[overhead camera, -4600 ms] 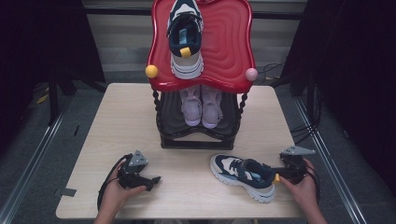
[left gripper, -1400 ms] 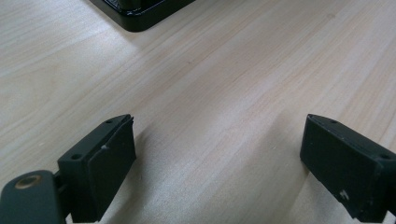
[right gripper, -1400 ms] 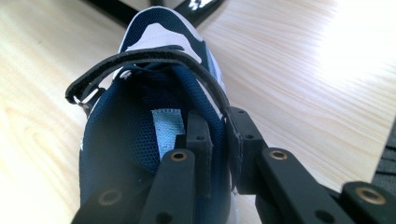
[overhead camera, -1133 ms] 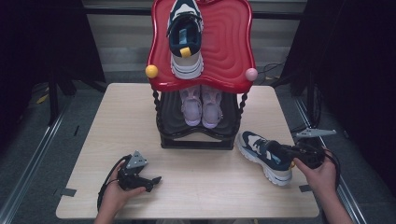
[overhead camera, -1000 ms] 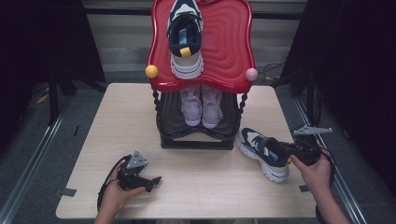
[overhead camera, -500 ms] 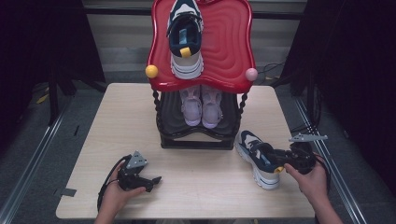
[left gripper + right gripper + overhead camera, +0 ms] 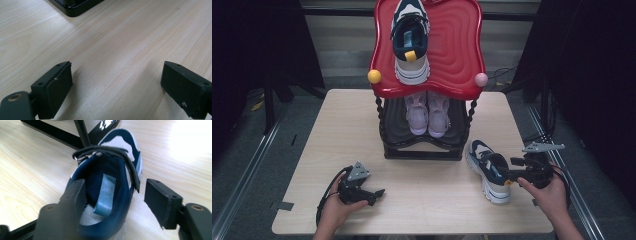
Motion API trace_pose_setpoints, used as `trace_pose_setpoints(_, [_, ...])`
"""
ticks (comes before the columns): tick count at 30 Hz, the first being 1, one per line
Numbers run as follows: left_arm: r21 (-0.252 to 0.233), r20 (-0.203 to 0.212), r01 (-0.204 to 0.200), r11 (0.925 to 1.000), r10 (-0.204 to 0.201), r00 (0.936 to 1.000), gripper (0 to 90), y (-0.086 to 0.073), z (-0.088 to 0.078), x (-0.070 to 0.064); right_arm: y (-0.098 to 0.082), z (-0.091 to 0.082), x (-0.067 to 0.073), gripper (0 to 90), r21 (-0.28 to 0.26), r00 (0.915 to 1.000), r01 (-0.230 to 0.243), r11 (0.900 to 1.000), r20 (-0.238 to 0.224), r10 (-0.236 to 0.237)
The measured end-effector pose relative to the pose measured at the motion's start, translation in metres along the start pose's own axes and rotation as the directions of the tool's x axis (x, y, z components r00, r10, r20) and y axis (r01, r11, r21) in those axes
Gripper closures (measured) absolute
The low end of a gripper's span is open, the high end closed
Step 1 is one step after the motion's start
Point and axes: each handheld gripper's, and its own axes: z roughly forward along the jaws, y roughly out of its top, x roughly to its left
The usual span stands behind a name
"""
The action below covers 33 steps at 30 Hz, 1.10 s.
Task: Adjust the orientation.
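The right gripper (image 7: pixel 518 176) sits at the lower right of the high view with its jaws spread; they have just been opening, and in the right gripper view one jaw stands inside the heel opening of the navy and white sneaker (image 7: pixel 110 187) while the other stands clear of the collar on the far side — the pads no longer press on the shoe wall between them. That sneaker (image 7: pixel 490 170) rests on its sole on the table (image 7: pixel 432 200), right of centre in the high view, just beside the lower right corner of the black shoe rack (image 7: pixel 422 150), toe pointing up the frame. At the lower left the left gripper (image 7: pixel 373 192) lies low over bare wood, jaws wide apart with nothing between them. On the rack's red top shelf (image 7: pixel 457 55) a matching navy sneaker (image 7: pixel 411 40) already stands, and a pale pink pair (image 7: pixel 428 112) occupies the lower shelf. Judging by this, the shoe has been set down near the rack — getting it up beside its mate looks like what remains.
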Motion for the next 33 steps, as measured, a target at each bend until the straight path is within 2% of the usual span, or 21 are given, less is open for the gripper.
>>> trace_pose_setpoints(7, [0.000,-0.001,0.000,1.0000,0.000,1.0000,9.7,0.000,0.000,0.000,0.008,-0.013,0.009,33.3,-0.032,0.9986,0.049,0.998,-0.020,-0.050])
trace_pose_setpoints(12, [0.000,0.000,0.000,1.0000,0.000,1.0000,9.7,0.000,0.000,0.000,0.007,-0.012,0.023,38.1,-0.030,0.9948,0.082,0.996,-0.057,-0.084])
trace_pose_setpoints(15, [0.000,-0.001,0.000,1.0000,0.000,1.0000,9.7,0.000,0.000,0.000,0.003,-0.005,0.029,46.4,-0.003,0.9884,0.095,0.995,-0.118,-0.095])
trace_pose_setpoints(16, [0.000,-0.001,-0.001,1.0000,0.001,1.0000,9.7,0.000,0.000,0.000,0.002,-0.002,0.031,47.9,0.011,0.9868,0.110,0.994,-0.121,-0.108])
trace_pose_setpoints(19, [0.000,0.000,0.000,1.0000,0.000,1.0000,9.7,0.000,0.000,0.000,-0.002,0.007,0.038,61.6,0.044,0.9816,0.131,0.990,-0.146,-0.123])
trace_pose_setpoints(21, [0.000,0.000,0.000,1.0000,0.000,1.0000,9.7,0.000,0.000,0.000,-0.002,0.012,0.041,70.6,0.053,0.9831,0.142,0.988,-0.124,-0.134])
trace_pose_setpoints(23, [0.000,0.000,-0.001,1.0000,0.001,1.0000,9.7,0.000,0.000,0.000,-0.001,0.014,0.041,74.7,0.047,0.9844,0.127,0.991,-0.128,-0.121])
trace_pose_setpoints(24, [0.000,0.001,0.000,1.0000,0.000,1.0000,9.6,0.000,0.000,0.000,0.000,0.015,0.040,76.1,0.042,0.9858,0.099,0.994,-0.140,-0.092])
trace_pose_setpoints(25, [0.000,0.001,0.000,1.0000,0.000,1.0000,9.5,0.000,0.000,0.000,0.001,0.016,0.040,77.7,0.033,0.9871,0.090,0.995,-0.135,-0.085])
trace_pose_setpoints(33, [0.001,0.004,-0.002,1.0000,0.002,1.0000,9.4,0.000,0.000,0.000,0.015,0.036,0.043,79.2,-0.004,0.9912,0.054,0.999,-0.121,-0.054])
